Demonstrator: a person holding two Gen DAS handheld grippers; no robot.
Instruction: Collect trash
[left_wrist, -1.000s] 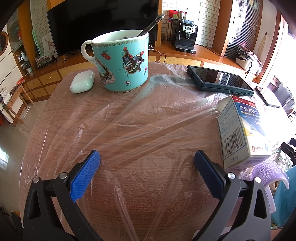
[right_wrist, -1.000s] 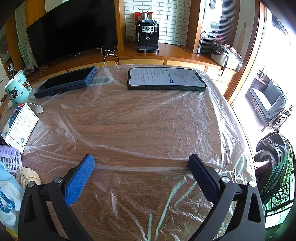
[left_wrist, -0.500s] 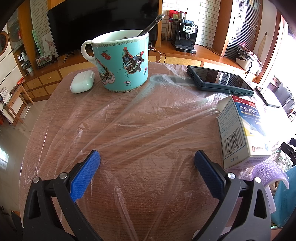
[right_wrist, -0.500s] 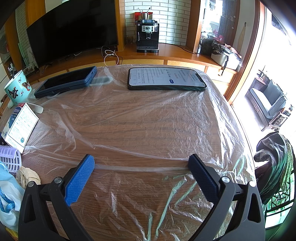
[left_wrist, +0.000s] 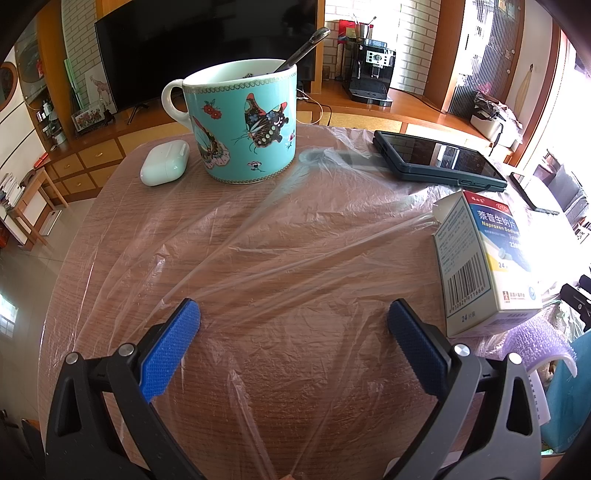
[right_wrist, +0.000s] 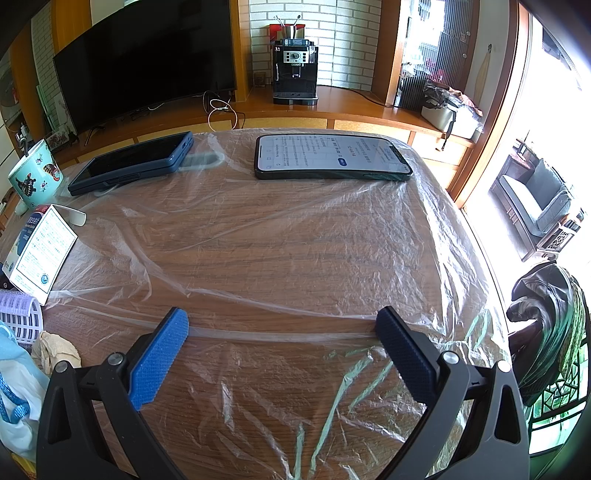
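A round wood-grain counter (right_wrist: 295, 240) lies under a crinkled sheet of clear plastic film (left_wrist: 280, 258), creased into long ridges. The left gripper (left_wrist: 293, 314) hovers low over the near edge, its blue ribbed fingers (left_wrist: 170, 350) spread wide with nothing between them; the right gripper (right_wrist: 282, 325) stands the same way — fingers wide apart, empty, a taut fold of film running across beneath the tips. At the far edge stand one glossy turquoise butterfly mug (left_wrist: 243, 125) with a metal spoon (left_wrist: 303, 50) in it, one smooth white earbud case (left_wrist: 164, 162) just beside it, and two phones: a dark-cased one (left_wrist: 439, 158) and one with a lit screen (right_wrist: 332, 157). One white-and-blue cardboard medicine box (left_wrist: 484, 262) lies between the grippers — beside it, at the near edge, a purple ribbed roller (right_wrist: 16, 310) and crumpled beige paper (right_wrist: 55, 350).
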